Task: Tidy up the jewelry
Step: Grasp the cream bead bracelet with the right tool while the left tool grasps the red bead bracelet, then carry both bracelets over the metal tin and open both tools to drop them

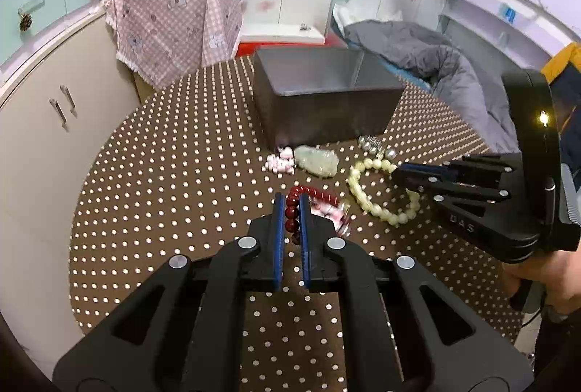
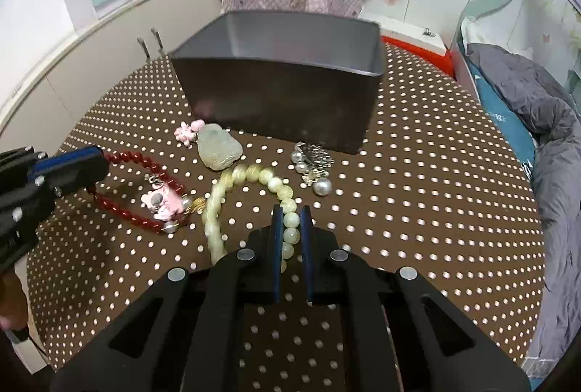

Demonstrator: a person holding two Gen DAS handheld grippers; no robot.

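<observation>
My left gripper [image 1: 291, 206] is shut on the red bead bracelet [image 1: 292, 210], which lies on the dotted brown table; the bracelet shows as a loop in the right wrist view [image 2: 145, 163]. My right gripper [image 2: 291, 214] is shut on the pale green bead bracelet [image 2: 250, 174], which also shows in the left wrist view [image 1: 357, 188]. A dark grey open box [image 1: 319, 94] stands behind the jewelry. A pink charm [image 2: 163, 201] lies inside the red loop. A pale jade pendant [image 2: 218, 148], small pink beads [image 2: 187, 132] and a silver pearl brooch [image 2: 314, 163] lie before the box [image 2: 283, 79].
The round brown dotted table [image 1: 163, 174] ends near a beige cabinet [image 1: 54, 123] on the left. A pink dotted cloth [image 1: 170, 25] hangs behind the box. A bed with a grey quilt [image 2: 552, 123] lies to the right.
</observation>
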